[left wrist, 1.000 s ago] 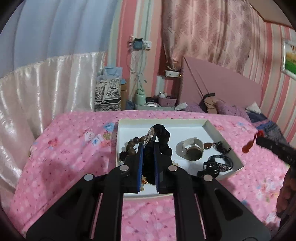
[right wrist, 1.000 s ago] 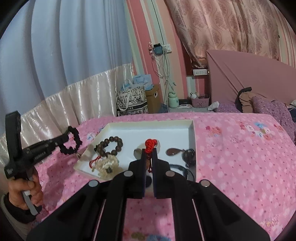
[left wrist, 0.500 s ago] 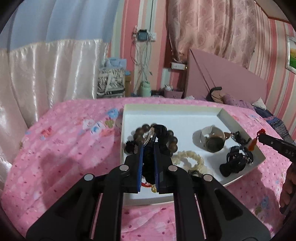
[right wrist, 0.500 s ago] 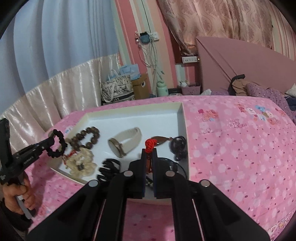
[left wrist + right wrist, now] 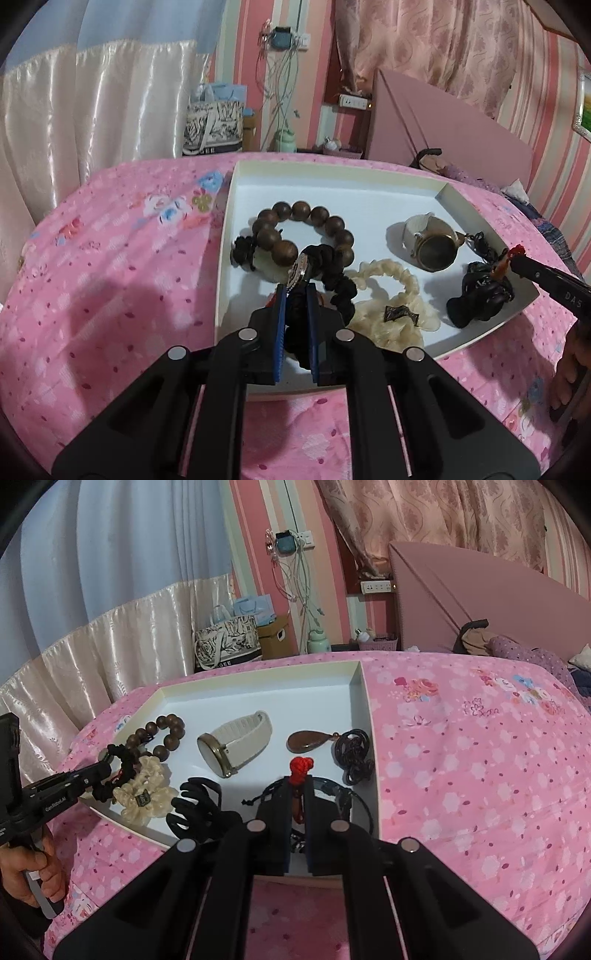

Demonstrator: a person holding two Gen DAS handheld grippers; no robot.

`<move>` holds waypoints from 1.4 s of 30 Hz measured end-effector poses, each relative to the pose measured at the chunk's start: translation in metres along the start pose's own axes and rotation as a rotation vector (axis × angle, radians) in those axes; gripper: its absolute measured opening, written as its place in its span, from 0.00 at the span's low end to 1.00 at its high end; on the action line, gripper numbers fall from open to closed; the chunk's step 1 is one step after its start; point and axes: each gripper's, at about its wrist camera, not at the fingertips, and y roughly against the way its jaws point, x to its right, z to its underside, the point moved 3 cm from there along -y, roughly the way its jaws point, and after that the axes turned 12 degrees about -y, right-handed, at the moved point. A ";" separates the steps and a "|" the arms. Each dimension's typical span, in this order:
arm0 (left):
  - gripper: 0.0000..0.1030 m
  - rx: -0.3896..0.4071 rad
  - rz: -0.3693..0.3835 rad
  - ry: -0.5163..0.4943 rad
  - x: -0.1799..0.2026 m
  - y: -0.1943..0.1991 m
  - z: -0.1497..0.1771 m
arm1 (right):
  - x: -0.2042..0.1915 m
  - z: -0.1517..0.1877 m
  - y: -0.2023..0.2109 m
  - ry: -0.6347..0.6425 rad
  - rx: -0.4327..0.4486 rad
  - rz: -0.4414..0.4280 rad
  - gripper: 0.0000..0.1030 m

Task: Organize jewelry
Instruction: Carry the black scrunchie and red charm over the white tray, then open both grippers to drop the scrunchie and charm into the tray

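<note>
Hovering low over the white tray [image 5: 369,177], left gripper [image 5: 295,291] pinches a black scrunchie [image 5: 332,277] and right gripper [image 5: 298,781] a red-knotted pendant [image 5: 301,766], apparently to lay both inside beside the watch [image 5: 236,740]

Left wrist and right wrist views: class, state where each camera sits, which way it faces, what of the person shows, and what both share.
Left wrist view: on the left gripper, facing the white tray; it grips a black bracelet.
Right wrist view: on the right gripper, facing the tray; it grips a red-knotted pendant; the person's left hand shows.
Shared: tray, watch, wooden bead bracelet.
</note>
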 end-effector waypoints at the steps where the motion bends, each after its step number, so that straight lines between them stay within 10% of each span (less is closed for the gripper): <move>1: 0.08 -0.008 -0.005 0.001 0.000 -0.001 0.001 | 0.000 0.000 0.000 0.001 0.003 0.002 0.05; 38: 0.16 -0.040 -0.137 -0.027 0.000 -0.009 -0.003 | -0.011 -0.001 -0.024 0.121 -0.023 0.219 0.08; 39: 0.30 -0.033 -0.155 -0.033 0.001 -0.008 -0.004 | -0.010 -0.001 -0.024 0.119 -0.022 0.221 0.11; 41: 0.42 -0.009 -0.176 -0.035 0.002 -0.002 -0.004 | -0.009 -0.001 -0.022 0.116 -0.014 0.231 0.51; 42: 0.47 0.007 -0.179 -0.042 0.003 0.001 -0.005 | -0.010 -0.001 -0.020 0.118 -0.006 0.218 0.51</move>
